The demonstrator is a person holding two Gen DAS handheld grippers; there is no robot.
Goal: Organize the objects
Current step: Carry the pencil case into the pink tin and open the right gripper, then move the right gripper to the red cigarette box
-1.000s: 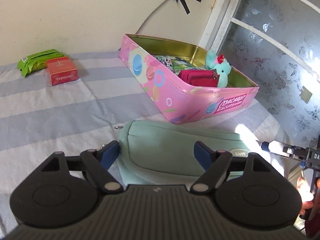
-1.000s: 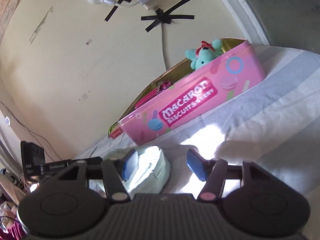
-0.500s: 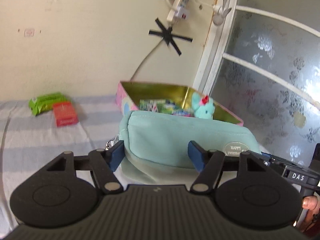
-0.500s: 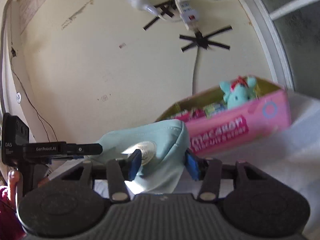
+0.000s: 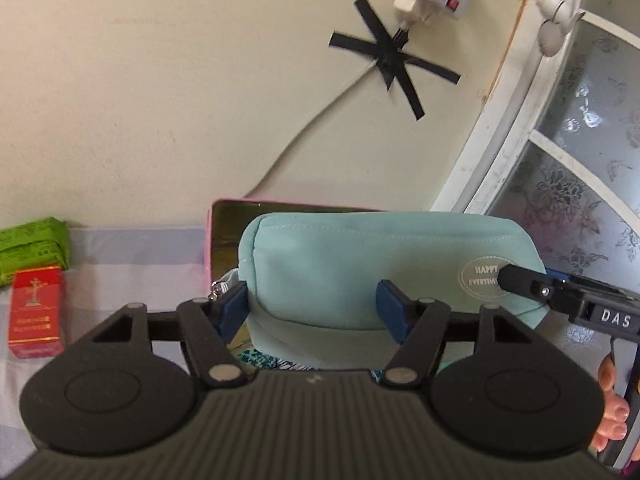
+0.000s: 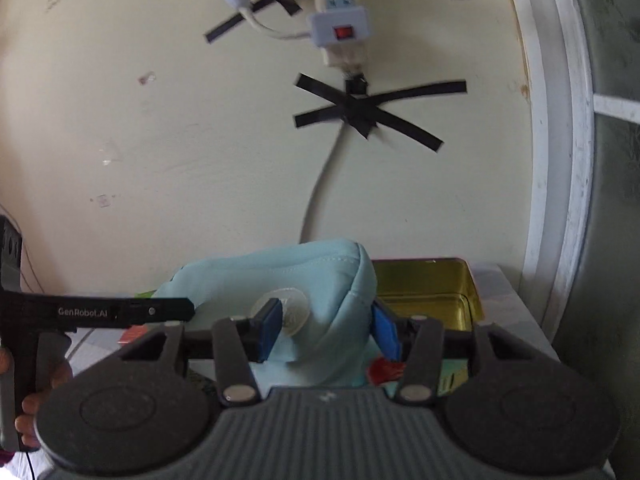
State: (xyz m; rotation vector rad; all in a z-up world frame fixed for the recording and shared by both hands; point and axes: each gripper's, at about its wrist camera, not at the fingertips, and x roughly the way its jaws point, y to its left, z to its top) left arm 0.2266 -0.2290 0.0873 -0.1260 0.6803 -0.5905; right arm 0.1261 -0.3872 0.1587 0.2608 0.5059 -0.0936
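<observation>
A mint green pouch [image 5: 360,264] with a round "Happy Everyday" patch is held in the air between both grippers, over the pink biscuit tin [image 5: 224,216]. My left gripper [image 5: 312,312] is shut on the pouch's left end. My right gripper [image 6: 326,328] is shut on its right end [image 6: 320,280]. The tin's gold inside [image 6: 428,292] shows behind the pouch in the right wrist view. The pouch hides most of the tin's contents; a bit of red [image 6: 384,370] and some patterned packs [image 5: 260,360] show below it.
A red box [image 5: 36,312] and a green pack [image 5: 32,240] lie on the striped cloth at the left. The cream wall carries a taped cable [image 5: 392,60] and a power strip [image 6: 340,20]. A frosted glass door [image 5: 580,160] stands at the right.
Both grippers have lifted the pouch off the cloth and carried it forward to above the tin. The views have tilted up toward the wall.
</observation>
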